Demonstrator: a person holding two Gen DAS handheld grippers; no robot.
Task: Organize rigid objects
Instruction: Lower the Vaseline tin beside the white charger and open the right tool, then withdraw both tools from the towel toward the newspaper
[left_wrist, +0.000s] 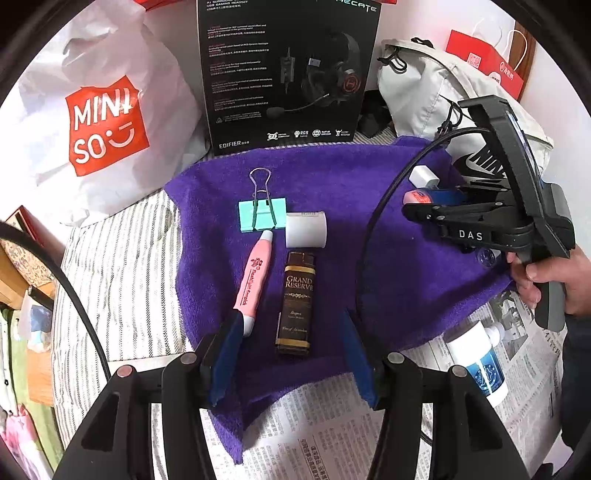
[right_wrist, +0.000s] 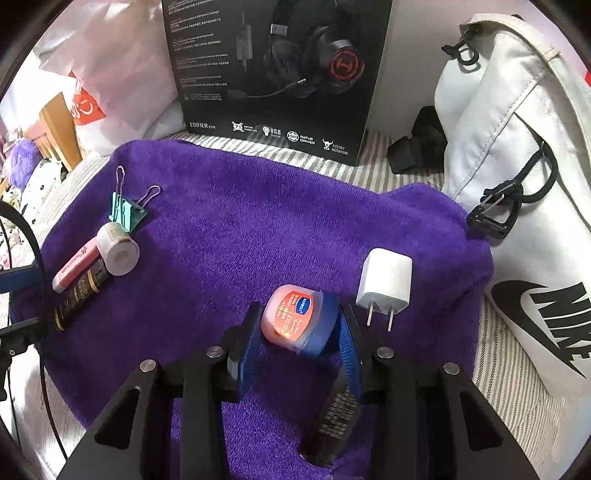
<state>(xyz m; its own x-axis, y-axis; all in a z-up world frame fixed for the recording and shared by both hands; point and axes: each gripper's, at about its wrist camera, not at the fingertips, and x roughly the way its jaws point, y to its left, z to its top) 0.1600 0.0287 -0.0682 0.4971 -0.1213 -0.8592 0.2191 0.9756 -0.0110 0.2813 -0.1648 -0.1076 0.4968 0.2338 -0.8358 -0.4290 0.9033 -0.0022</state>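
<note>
On the purple towel (left_wrist: 388, 258), a teal binder clip (left_wrist: 263, 214), a white roll (left_wrist: 306, 230), a pink pen (left_wrist: 255, 280) and a dark Grand Reserve tube (left_wrist: 297, 302) lie clustered together. The left gripper (left_wrist: 291, 354) hangs over the tube's near end, jaws apart and gripping nothing. Further right, the right gripper (right_wrist: 297, 328) is clamped on a small pink jar with a blue lid (right_wrist: 295, 319), just beside a white plug adapter (right_wrist: 386, 284).

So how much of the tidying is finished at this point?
Done: binder clip, white roll, pink pen and dark bottle lie grouped on the purple towel. In hand: the right gripper grips a pink jar. Left: the white charger and a blue-labelled bottle off the towel.
</note>
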